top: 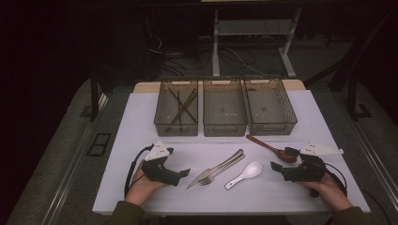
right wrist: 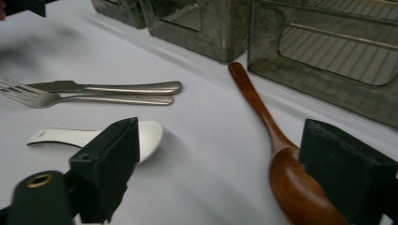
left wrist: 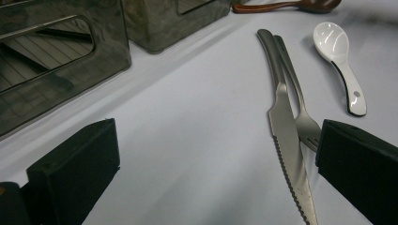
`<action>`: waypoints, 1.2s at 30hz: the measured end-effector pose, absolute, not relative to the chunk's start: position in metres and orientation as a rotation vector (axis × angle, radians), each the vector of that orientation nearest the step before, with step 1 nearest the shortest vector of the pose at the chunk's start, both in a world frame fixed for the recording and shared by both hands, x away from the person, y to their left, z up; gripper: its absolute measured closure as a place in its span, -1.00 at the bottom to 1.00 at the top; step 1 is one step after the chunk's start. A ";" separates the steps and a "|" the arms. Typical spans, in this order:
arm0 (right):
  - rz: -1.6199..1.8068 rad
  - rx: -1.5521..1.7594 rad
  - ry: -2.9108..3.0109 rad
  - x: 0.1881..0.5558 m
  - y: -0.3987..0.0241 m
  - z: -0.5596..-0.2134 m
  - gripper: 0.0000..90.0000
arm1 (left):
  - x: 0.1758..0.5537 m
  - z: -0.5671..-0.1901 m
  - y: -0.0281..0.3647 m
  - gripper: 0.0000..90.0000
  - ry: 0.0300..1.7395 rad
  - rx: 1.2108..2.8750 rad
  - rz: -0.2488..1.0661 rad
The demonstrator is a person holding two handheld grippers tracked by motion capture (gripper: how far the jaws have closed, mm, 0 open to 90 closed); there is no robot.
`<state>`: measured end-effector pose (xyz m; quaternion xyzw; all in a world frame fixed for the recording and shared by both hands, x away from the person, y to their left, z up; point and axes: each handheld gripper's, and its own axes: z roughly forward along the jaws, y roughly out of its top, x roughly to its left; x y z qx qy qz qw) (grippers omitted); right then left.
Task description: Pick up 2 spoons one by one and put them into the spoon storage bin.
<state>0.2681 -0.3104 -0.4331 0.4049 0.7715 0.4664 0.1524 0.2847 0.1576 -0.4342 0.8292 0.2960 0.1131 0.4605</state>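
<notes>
A steel knife (top: 213, 171) and fork (top: 225, 168) lie side by side on the white table, with a white ceramic spoon (top: 244, 174) to their right and a brown wooden spoon (top: 270, 147) farther right. My left gripper (top: 179, 161) rests low at the left, open. In the left gripper view the knife (left wrist: 286, 131) blade lies on the table just inside the right jaw, untouched. My right gripper (top: 280, 158) is open too. In the right gripper view the wooden spoon (right wrist: 263, 112) has its bowl on the table beside the right jaw, and the white spoon (right wrist: 145, 136) sits behind the left jaw.
Three dark mesh bins stand in a row at the back: the left bin (top: 176, 127) holds dark chopsticks (top: 183, 105), beside it the middle bin (top: 224, 127) and right bin (top: 272, 125). The white table (top: 141, 187) ends at its front edge near the person's hands.
</notes>
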 end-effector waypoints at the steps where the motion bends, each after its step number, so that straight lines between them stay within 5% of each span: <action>1: 1.328 1.156 2.219 0.269 -0.312 -0.432 -0.74 | 0.285 -0.434 0.158 -1.00 0.727 2.047 0.278; 25: 1.203 1.225 2.267 0.319 -0.345 -0.424 -0.66 | 0.282 -0.436 0.159 -1.00 0.740 2.049 0.267; 36: 1.141 1.312 2.363 0.324 -0.353 -0.436 -0.41 | 0.281 -0.438 0.159 -1.00 0.735 2.051 0.256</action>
